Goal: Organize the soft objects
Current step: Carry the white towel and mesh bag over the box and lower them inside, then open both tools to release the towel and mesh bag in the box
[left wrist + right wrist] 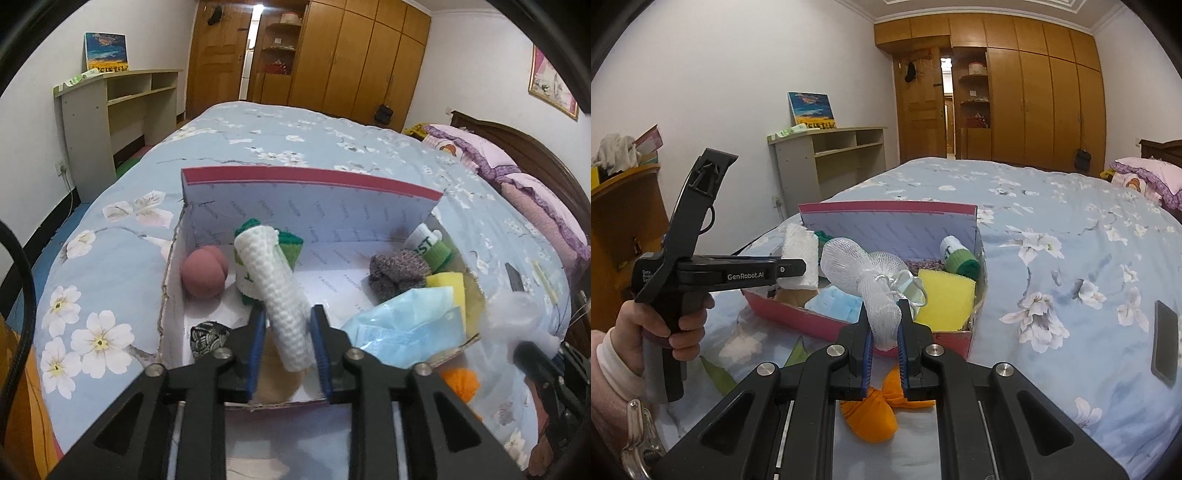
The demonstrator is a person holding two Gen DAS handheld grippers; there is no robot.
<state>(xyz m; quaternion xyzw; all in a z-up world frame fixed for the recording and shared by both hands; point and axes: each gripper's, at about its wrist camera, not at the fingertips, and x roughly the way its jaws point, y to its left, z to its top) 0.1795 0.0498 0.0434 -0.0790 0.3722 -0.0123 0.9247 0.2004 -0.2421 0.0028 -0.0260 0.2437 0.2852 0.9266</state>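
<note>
— While the white knitted roll [284,295] sits clamped in the left tongs [288,332], where is it relative to the box [314,177]?

— Over the box's open middle, tilted, its far end near the green cloth [291,247]. A pink ball [203,273] lies in the box's far-left corner, a grey knit bundle [399,271] toward its right side, a yellow sponge [945,299] and a blue face mask [410,328] at its near-right.

— And the right tongs [884,328]?

— Closed on a white mesh puff [864,273], held just above the box's near edge. An orange cloth [875,417] lies on the bed [1052,221] just in front of the box, beneath those tongs.

— Anything else near the box?

— A dark phone [1165,343] lies on the bed well to the box's right. The left hand [665,325] grips its tool's handle to the box's left.
</note>
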